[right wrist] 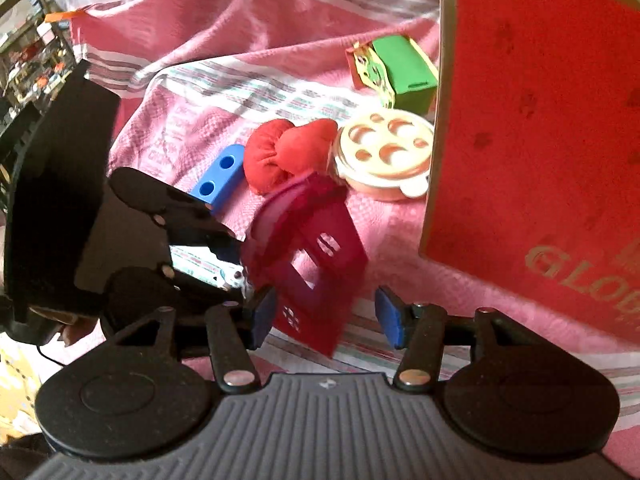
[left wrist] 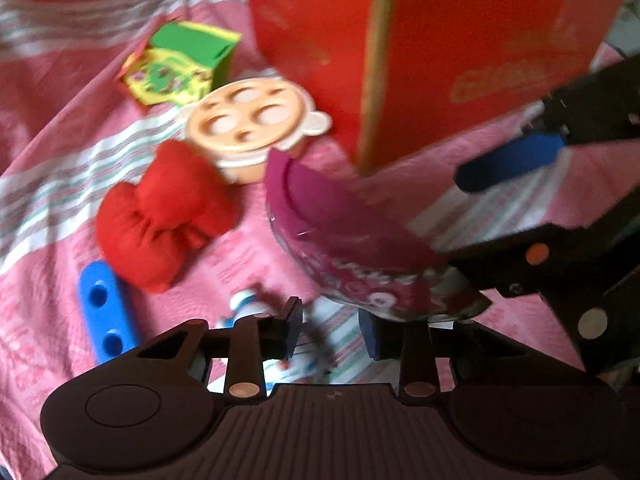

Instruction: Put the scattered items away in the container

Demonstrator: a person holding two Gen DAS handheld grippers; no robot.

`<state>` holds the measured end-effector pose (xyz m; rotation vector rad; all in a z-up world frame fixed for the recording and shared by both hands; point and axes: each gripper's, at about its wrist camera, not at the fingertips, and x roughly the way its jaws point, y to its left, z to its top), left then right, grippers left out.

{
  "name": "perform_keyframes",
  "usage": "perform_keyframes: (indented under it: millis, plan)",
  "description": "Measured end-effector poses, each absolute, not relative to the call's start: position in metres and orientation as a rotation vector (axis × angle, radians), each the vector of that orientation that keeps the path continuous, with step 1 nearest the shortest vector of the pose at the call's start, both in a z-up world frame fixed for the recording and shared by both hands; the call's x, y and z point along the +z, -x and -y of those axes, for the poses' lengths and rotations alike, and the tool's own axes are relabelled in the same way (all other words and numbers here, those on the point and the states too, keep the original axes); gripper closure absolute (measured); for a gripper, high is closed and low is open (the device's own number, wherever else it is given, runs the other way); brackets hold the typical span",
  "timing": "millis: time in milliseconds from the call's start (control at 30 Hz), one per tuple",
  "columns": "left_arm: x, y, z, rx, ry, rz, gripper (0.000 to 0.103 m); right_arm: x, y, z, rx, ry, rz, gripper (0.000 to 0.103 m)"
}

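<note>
Now my left gripper [left wrist: 332,330] stands with its jaws apart, and between them I see only the pink cloth [left wrist: 48,184] and a small white and blue item [left wrist: 248,304], which is blurred. Just ahead and to its right lies the magenta packet [left wrist: 348,232], with its lower edge near the right finger; I cannot tell if they touch. Further ahead to the left are the red bow [left wrist: 168,216], the round cream lid [left wrist: 248,128] and the green box [left wrist: 184,64], and the blue block [left wrist: 104,316] lies at the far left.

My right gripper [right wrist: 326,316] is also spread wide. The red plastic piece [right wrist: 320,268] sits between its blue pads [right wrist: 390,316], nearer the left one, and no pad clearly presses it. The left gripper's body is close on its left side. The red container [right wrist: 536,128] rises ahead on its right like a wall, its gold edge near the lid.
</note>
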<state>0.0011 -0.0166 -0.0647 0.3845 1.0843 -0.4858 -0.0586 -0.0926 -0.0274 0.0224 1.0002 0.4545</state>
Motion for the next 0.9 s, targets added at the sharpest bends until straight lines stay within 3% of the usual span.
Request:
perform_keyframes:
  millis: [67,500,567,700,733,800,833,900]
  plan:
    - [-0.065,0.002,0.016,-0.475,-0.417,-1.074,0.047,-0.026,0.06,0.095,0.443,-0.025,-1.008,0.037]
    - [-0.018,0.01,-0.064,-0.345,-0.099,-1.074,0.037,-0.055,0.054,0.061,0.463,-0.003,-1.069,0.037]
    - [-0.014,0.011,-0.07,-0.338,-0.074,-1.06,0.029,-0.058,0.055,0.057,0.469,0.02,-1.072,0.037]
    - [-0.022,0.012,-0.063,-0.34,-0.074,-1.08,0.029,-0.06,0.054,0.061,0.453,0.037,-1.076,0.037]
    - [-0.026,0.012,-0.06,-0.339,-0.086,-1.08,0.031,-0.06,0.053,0.064,0.446,0.036,-1.075,0.037]
    - [-0.034,0.015,-0.054,-0.331,-0.124,-1.083,0.047,-0.059,0.05,0.068,0.436,0.036,-1.073,0.038]
    - [-0.04,0.014,-0.051,-0.333,-0.145,-1.097,0.061,-0.058,0.049,0.069,0.433,0.043,-1.068,0.038]
    - [-0.048,0.014,-0.048,-0.333,-0.158,-1.11,0.072,-0.056,0.046,0.069,0.437,0.061,-1.059,0.038]
